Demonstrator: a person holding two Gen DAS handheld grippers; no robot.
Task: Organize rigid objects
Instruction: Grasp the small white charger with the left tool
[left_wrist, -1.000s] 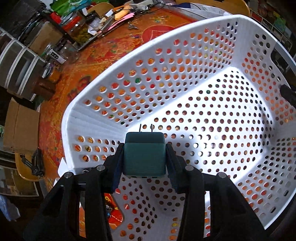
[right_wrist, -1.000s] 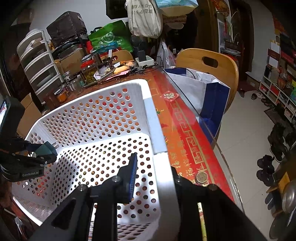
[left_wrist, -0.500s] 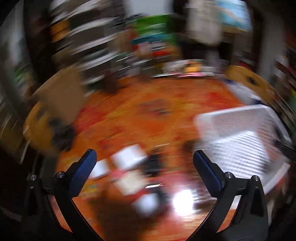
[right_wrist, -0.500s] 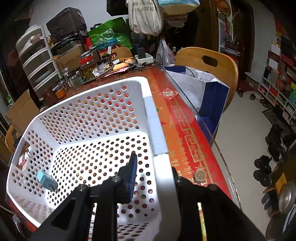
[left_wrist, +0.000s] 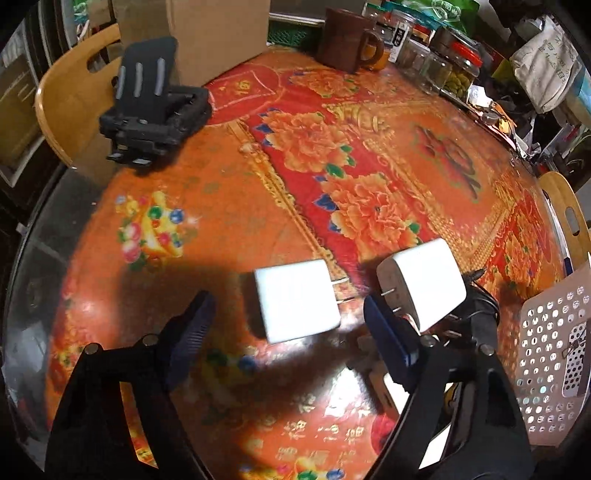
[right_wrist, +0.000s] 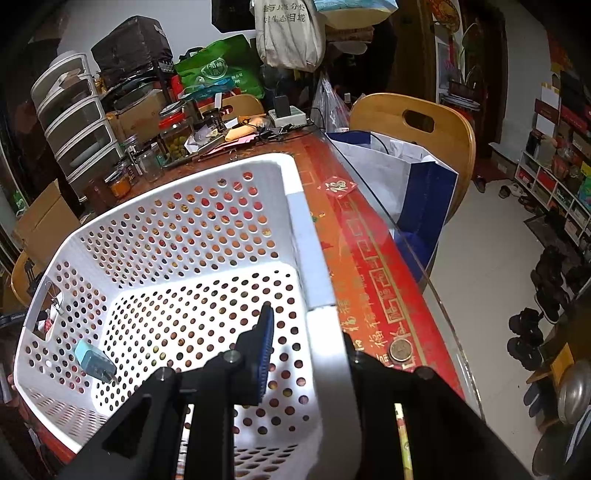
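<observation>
The left claw (left_wrist: 288, 328) hangs over the table (left_wrist: 369, 155) with its blue-padded jaws wide apart and closing; a white cube-shaped plug adapter (left_wrist: 295, 304) lies flat on the table in the gap between them, its two metal prongs pointing right, and neither pad touches it. Just beyond the right-hand finger sits a second white plug adapter (left_wrist: 424, 282), larger and with rounded corners, prongs facing the claw. A tangle of black cable (left_wrist: 480, 314) lies beside it. Farther out on the red and orange floral tablecloth stands a black folding phone stand (left_wrist: 151, 103), well apart from the adapters, with a brown ceramic mug (left_wrist: 343, 40) and a row of glass jars (left_wrist: 443, 62) along the far edge. A corner of the white perforated plastic basket (left_wrist: 554, 369) shows at the right of this view.

The right claw (right_wrist: 306, 350) is clamped tight on the basket's rim (right_wrist: 317, 288), one pad inside the wall and the other finger outside it. Inside, a small teal plug adapter (right_wrist: 94, 360) lies on the perforated floor near the far left wall. A coin (right_wrist: 402, 349) rests on the table just outside the basket, and a wooden chair (right_wrist: 413, 122) carrying a white and blue paper bag (right_wrist: 406, 177) stands beyond the table's edge.
</observation>
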